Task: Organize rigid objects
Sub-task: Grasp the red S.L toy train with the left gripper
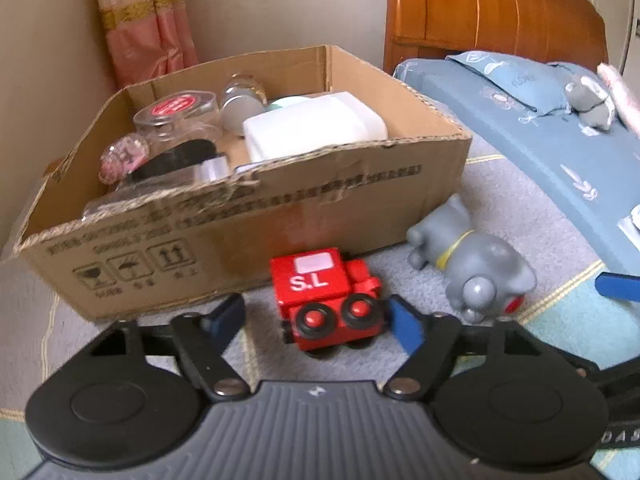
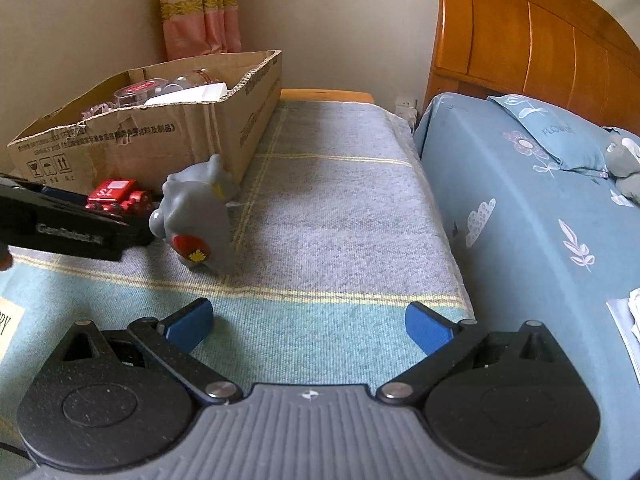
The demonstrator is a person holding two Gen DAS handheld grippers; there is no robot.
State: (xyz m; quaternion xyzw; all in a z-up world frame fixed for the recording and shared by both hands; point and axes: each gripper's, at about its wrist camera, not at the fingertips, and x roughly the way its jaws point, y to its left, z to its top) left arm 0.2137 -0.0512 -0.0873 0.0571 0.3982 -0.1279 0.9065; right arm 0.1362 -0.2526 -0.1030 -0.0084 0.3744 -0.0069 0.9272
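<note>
Beside the torn cardboard box (image 1: 248,216), a red wooden toy locomotive (image 1: 326,300) sits between the left gripper's (image 1: 316,320) spread blue pads; centre both before pinching. Right gripper (image 2: 308,324) spread, empty.

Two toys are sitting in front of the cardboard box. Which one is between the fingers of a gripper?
The red toy train marked S.L sits between the left gripper fingers. The grey animal figure lies on its side beside it, outside both grippers; the right gripper is open over bare blanket.
</note>
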